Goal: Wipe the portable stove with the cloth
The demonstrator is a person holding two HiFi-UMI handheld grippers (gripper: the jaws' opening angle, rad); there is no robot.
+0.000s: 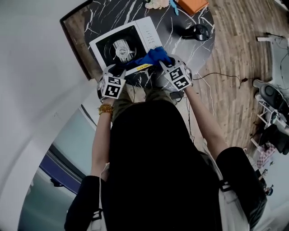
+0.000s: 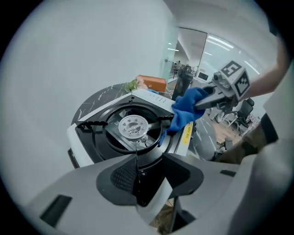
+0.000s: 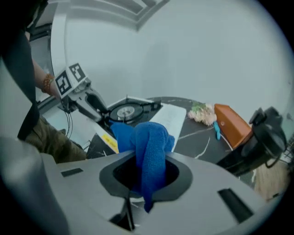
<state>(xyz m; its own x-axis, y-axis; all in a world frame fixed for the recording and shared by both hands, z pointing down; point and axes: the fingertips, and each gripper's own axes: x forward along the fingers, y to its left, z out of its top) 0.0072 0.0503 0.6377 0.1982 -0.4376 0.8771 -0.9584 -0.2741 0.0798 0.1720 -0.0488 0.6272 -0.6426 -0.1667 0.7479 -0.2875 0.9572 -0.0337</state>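
Blue cloth (image 3: pixel 149 147) was pinched in the right gripper (image 3: pixel 144 181) at the portable stove (image 1: pixel 124 45) corner; left gripper (image 2: pixel 138 181) clamped its near edge.

Fuzzy cloth (image 3: pixel 149 147), glossy stove (image 1: pixel 146 31), seemingly enamelled metal, veined stone-look table (image 1: pixel 113 13)

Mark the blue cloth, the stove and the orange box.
blue cloth (image 3: pixel 151 142), right gripper view, on its bunched upper fold.
stove (image 2: pixel 133 126), left gripper view, on the round burner head.
orange box (image 3: pixel 232 125), right gripper view, on its broad side.
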